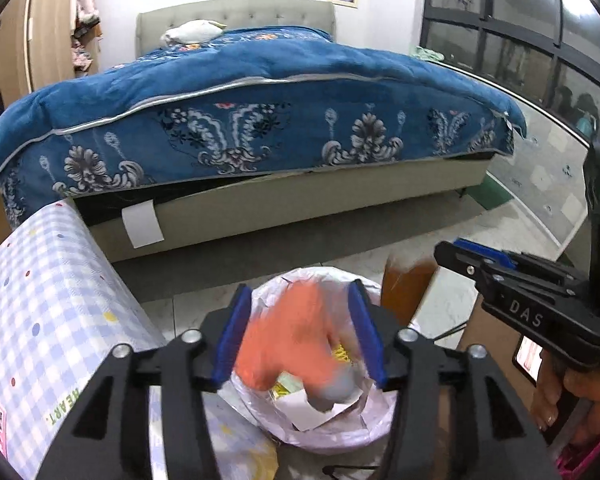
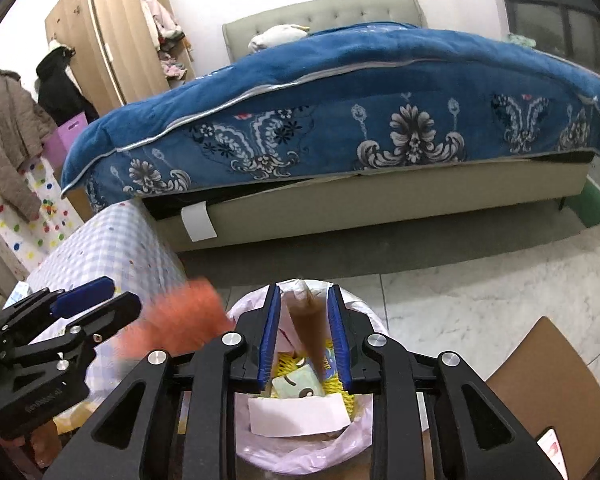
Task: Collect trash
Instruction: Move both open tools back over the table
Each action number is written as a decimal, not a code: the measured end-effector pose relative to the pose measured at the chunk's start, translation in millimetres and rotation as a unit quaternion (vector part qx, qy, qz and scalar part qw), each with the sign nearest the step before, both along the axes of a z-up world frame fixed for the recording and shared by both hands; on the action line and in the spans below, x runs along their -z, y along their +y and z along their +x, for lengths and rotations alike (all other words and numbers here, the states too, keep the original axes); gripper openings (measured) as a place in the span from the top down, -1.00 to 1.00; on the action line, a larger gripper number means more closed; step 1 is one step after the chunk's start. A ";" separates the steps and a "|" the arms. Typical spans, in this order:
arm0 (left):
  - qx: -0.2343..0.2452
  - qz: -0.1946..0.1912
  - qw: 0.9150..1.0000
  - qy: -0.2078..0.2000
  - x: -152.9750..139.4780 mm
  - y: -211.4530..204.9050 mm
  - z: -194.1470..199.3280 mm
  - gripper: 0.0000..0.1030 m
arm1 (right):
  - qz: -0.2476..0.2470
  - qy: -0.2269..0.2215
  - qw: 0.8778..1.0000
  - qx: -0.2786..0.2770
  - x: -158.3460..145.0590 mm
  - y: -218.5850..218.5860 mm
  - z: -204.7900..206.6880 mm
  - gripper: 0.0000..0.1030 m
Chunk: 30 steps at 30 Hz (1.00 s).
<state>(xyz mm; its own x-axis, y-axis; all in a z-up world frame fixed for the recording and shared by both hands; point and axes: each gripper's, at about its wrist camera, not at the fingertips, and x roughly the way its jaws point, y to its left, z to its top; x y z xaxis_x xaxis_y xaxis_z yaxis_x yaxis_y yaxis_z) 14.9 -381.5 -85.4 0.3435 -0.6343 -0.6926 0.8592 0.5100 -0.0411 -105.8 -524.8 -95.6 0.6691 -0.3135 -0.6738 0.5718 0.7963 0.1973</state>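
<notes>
Both grippers hang over the lined bin (image 2: 300, 440). The left gripper (image 1: 298, 330) tilts down, its jaws wide, a blurred orange scrap (image 1: 288, 344) loose between them above the bin. Just beside it, the right gripper (image 2: 304, 336) points down, standing narrow around a brown wrapper (image 2: 310, 324).

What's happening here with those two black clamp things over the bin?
A person is tidying a bedroom with a handheld gripper in each hand. The left gripper is open above the lined trash bin, with a blurred orange piece between its fingers, apparently dropping in. The right gripper has a brown scrap between its fingers over the same bin, which already holds paper and wrappers. The bed stands behind.
</notes>
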 end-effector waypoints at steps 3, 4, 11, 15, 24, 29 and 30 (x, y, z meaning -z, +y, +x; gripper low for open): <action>-0.018 -0.002 1.000 0.001 -2.3 7.8 5.1 -0.05 | 0.004 -0.002 1.000 0.001 -0.6 0.8 -4.6 0.46; -0.023 -0.002 1.000 0.002 -2.4 10.0 6.6 -0.05 | 0.006 -0.002 1.000 0.001 -0.9 1.7 -6.7 0.46; -0.036 -0.005 0.999 0.010 -7.8 31.7 -0.4 -0.06 | 0.002 0.001 1.000 -0.006 -15.2 16.3 -23.1 0.46; -0.041 -0.020 0.999 0.014 -19.6 48.9 -6.9 -0.06 | -0.019 -0.008 1.000 -0.013 -35.4 35.4 -32.8 0.46; -0.079 -0.018 0.996 -0.031 -52.2 130.4 -17.6 -0.14 | -0.042 -0.021 0.995 -0.083 -68.0 107.9 -12.8 0.46; -0.133 -0.030 0.990 -0.029 -60.9 199.3 -8.4 -0.24 | -0.052 -0.016 0.987 -0.151 -79.2 164.5 14.8 0.46; -0.144 -0.032 0.989 -0.030 -61.2 211.7 -6.3 -0.25 | -0.055 -0.014 0.985 -0.161 -80.8 172.8 19.1 0.46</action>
